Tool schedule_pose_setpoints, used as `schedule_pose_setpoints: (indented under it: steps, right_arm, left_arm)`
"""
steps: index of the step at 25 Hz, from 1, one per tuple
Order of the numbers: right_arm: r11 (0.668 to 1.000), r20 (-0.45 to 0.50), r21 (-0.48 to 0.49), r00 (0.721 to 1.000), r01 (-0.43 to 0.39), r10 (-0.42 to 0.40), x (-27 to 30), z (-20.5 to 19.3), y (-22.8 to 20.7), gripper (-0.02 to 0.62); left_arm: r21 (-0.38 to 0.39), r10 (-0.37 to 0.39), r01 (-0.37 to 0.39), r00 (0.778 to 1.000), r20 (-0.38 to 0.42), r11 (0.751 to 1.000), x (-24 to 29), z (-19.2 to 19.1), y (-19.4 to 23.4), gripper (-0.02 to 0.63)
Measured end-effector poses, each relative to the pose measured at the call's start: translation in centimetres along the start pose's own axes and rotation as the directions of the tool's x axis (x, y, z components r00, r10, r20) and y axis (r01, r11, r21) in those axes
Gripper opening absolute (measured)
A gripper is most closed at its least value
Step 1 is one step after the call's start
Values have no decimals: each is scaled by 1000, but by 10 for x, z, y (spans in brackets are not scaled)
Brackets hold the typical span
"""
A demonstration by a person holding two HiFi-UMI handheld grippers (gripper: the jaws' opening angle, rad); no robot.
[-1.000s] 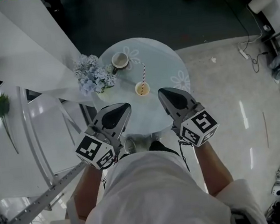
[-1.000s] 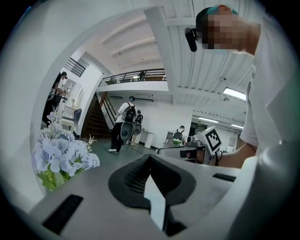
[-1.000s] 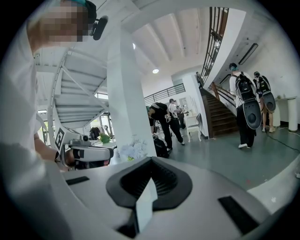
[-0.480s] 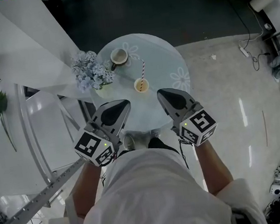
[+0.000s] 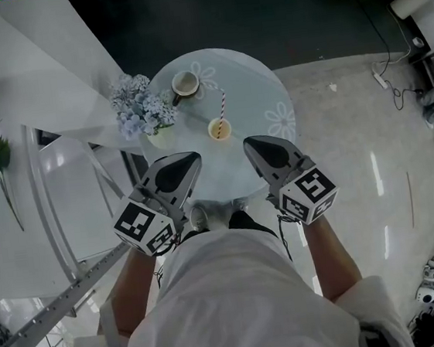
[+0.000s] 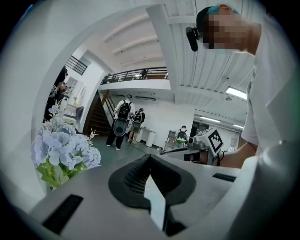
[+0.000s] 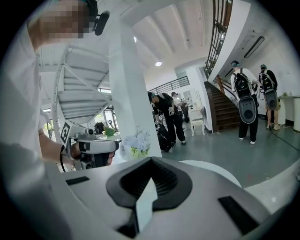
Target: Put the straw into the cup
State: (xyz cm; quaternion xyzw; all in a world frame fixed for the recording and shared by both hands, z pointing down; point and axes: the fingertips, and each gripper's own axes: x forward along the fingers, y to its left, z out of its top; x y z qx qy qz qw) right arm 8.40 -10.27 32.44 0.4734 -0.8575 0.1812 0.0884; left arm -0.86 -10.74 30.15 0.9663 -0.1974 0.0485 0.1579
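The table [image 5: 258, 94] has slid a bit up the view, the straw [image 5: 222, 103] stands in the cup [image 5: 220, 130], and the left gripper [image 5: 191, 162] and right gripper [image 5: 252, 144] are closed tight, holding nothing.

Round pale-blue glass table [image 5: 270, 93]: right half bare, open to approach. The near strip between the small tan paper cup [image 5: 219, 130] and the left gripper [image 5: 191, 161] and right gripper [image 5: 252, 144] is unobstructed.

Left side is crowded. A pale-blue hydrangea bouquet [image 5: 141, 111] stands at the rim, with a white ceramic mug [image 5: 185, 82] just beside it. A red-striped straw [image 5: 222, 104] rises from the cup, tilted toward the far edge.
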Motion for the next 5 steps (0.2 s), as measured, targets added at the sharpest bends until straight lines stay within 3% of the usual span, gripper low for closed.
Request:
schedule_pose_setpoints:
  steps: [5]
  right_arm:
    - [1000,-3,2,1000,-4,4,2,-1,-2,20]
  left_arm:
    - [3,0,0,1000,2,1000,2,0,1,21]
